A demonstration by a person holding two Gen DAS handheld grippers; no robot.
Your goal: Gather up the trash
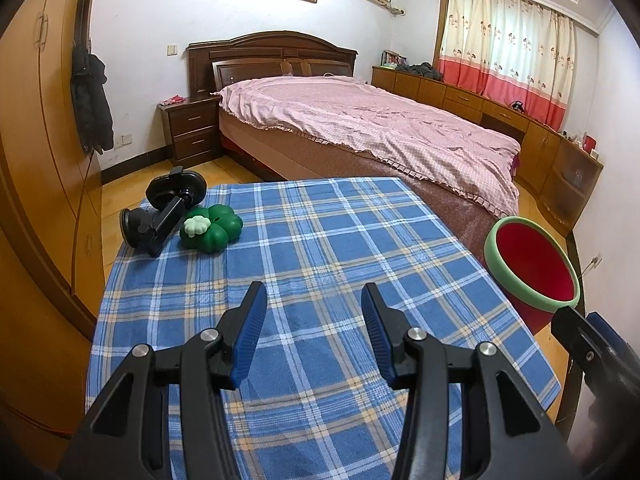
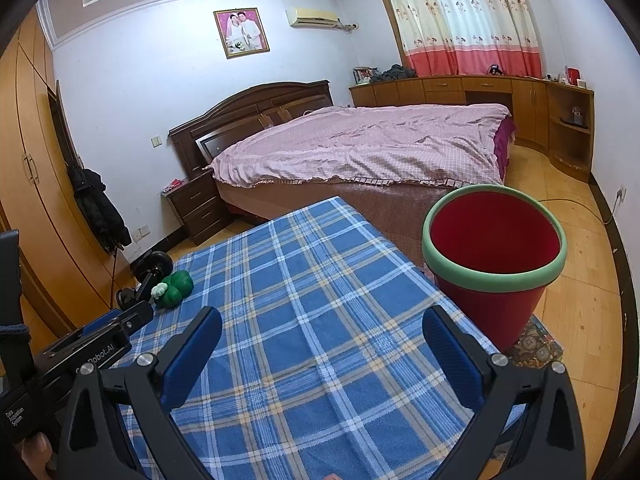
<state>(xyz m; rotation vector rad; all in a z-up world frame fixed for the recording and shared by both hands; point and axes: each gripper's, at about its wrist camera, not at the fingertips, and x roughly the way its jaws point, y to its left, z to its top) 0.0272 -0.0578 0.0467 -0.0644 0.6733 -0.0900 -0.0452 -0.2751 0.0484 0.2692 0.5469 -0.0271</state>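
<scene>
Plaid woven tablecloth (image 1: 320,240), round red bin (image 2: 494,256), lobed green toy (image 1: 212,228)

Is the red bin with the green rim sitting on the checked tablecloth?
No, the red bin stands on a patterned stool beside the table, off the edge of the blue checked tablecloth.

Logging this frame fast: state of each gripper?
Left gripper: open, holding nothing.
Right gripper: open, holding nothing.

Left claw (image 1: 314,300) and right claw (image 2: 322,330) both gape, apparently holding nothing — level, side by side.
</scene>
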